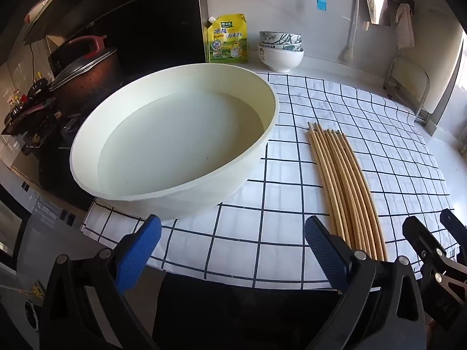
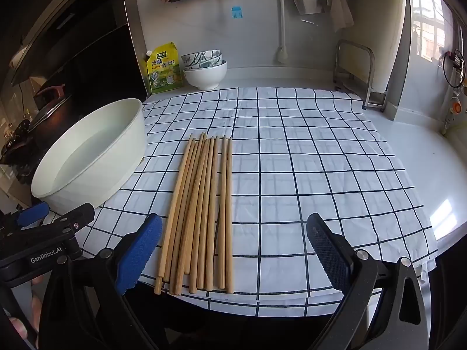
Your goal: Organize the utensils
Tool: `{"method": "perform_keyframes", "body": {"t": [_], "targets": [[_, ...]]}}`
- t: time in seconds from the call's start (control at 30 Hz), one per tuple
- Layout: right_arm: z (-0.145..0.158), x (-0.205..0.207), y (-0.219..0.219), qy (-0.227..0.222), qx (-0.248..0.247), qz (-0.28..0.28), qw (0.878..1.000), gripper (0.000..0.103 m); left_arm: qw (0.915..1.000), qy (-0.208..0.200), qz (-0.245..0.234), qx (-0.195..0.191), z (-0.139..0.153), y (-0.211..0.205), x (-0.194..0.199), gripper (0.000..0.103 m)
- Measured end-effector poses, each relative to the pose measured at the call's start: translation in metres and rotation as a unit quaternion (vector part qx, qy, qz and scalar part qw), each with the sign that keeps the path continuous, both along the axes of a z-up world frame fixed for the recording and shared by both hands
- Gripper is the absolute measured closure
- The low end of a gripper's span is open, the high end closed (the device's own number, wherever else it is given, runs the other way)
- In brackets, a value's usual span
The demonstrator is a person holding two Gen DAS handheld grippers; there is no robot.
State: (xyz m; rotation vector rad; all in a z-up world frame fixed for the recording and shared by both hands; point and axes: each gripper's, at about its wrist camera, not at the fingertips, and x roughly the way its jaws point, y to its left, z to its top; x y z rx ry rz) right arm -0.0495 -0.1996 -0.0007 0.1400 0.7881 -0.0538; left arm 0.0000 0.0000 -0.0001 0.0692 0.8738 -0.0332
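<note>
Nearest the lens in the right wrist view, the right gripper (image 2: 233, 250) is held with its jaws spread wide over the near edge of the checked cloth (image 2: 306, 151); nothing is pinched between them. One blue pad (image 2: 138, 255) and one dark pad are seen, and the near ends of the chopsticks (image 2: 201, 213) lie between them, closer to the blue pad, though contact cannot be judged.

The left gripper (image 1: 233, 250) is likewise held spread and empty, just short of the near wall of the basin (image 1: 175, 137), with the chopsticks (image 1: 347, 192) passing behind its right finger. Its tip (image 2: 32, 214) is also seen at the far left of the right wrist view.

About ten chopsticks are counted, laid side by side on the cloth, pointing from near to far, just right of the basin and apart from it. One cream basin is seen at the left of the cloth; it appears to hold a shallow layer of clear water.

Against the far wall, one yellow pouch (image 2: 165, 68) and a stack of three bowls (image 2: 205, 68) are seen. One blue brush (image 2: 237, 11) is hung above them.
</note>
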Motion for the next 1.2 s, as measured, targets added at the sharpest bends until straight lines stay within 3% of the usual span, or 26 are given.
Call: {"method": "perform_keyframes", "body": {"t": [1.2], "targets": [[0.0056,-0.0026,0.0007,-0.007,-0.005,0.001,1.000,0.008,1.0000,-0.004,0.000,-0.007,0.0019,-0.0051,-0.0016,0.006]]}}
